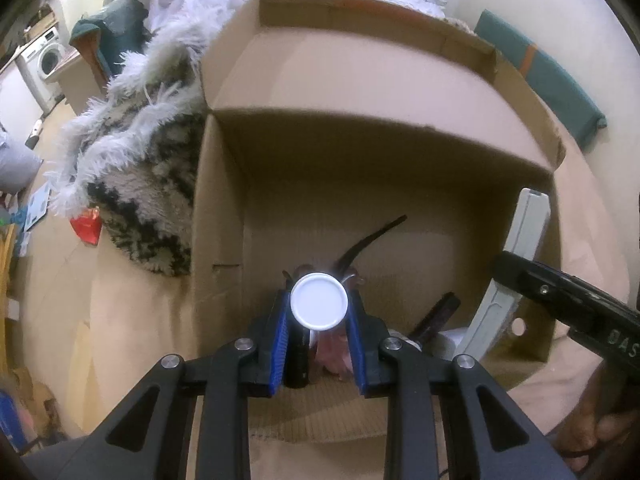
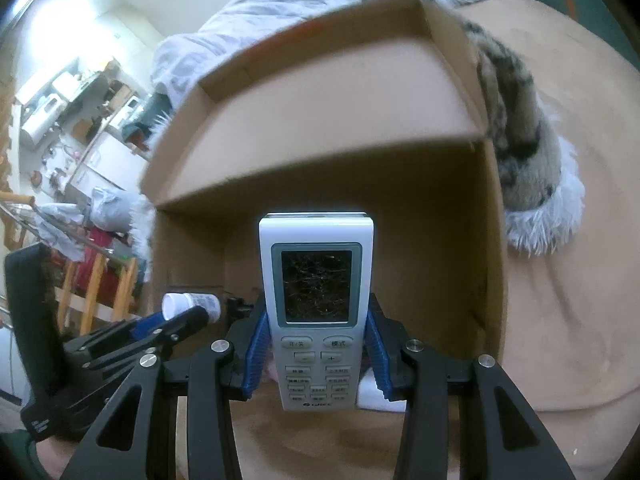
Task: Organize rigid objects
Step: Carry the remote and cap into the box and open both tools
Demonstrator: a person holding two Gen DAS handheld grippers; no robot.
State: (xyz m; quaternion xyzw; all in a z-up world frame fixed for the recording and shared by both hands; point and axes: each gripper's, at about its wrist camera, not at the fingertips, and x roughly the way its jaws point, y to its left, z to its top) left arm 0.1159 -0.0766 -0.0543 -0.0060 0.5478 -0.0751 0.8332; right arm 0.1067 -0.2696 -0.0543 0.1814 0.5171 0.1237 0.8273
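- Left gripper point(image 1: 319, 316): jaws narrow, blue pads gripping a small bottle point(image 1: 319, 306) by its sides; the bottle's white cap is facing the camera, hanging over the near edge of the box.
- Right gripper point(image 2: 316, 344): jaws partly apart, clamping a white remote control point(image 2: 316, 312) upright, screen facing the camera, over the box's right side.
- Cardboard box point(image 1: 400, 152): sitting open on a tan bed cover point(image 1: 120, 320), holding dark items on its floor.
- Shaggy blanket point(image 1: 136, 160): lying against the box's left wall.

A: Left gripper point(image 1: 319, 312)?
B: Clamped on white-capped bottle point(image 1: 319, 306), over open cardboard box point(image 1: 360, 152).
A: Right edge?
B: Grey remote point(image 1: 516, 264), black gripper point(image 1: 560, 292) gripping it.
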